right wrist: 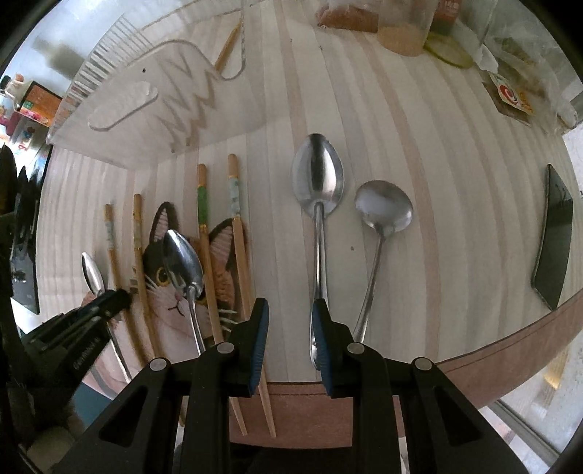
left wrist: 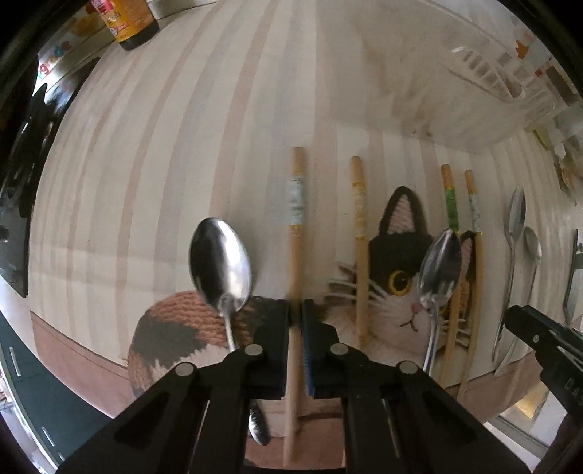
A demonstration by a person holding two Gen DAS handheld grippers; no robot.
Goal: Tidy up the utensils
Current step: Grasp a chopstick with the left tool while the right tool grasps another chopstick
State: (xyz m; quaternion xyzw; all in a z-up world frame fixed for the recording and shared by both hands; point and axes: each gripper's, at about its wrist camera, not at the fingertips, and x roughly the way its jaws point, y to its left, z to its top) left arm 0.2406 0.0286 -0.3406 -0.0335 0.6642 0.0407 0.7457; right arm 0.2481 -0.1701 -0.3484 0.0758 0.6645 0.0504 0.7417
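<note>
My left gripper points down at the striped table and is shut on a wooden chopstick with a pale wrapped band. A steel spoon lies just left of it. A cat-shaped mat carries another spoon and more chopsticks. My right gripper stands open over the table. The handle of a large spoon runs along its right finger's inner face, with bare table across the rest of the gap. A round-bowled spoon lies beside it on the right.
A clear acrylic organizer sits at the back. A dark bottle stands far left, and packets and jars crowd the far edge. A flat black object lies right. The rounded table edge is close below the grippers.
</note>
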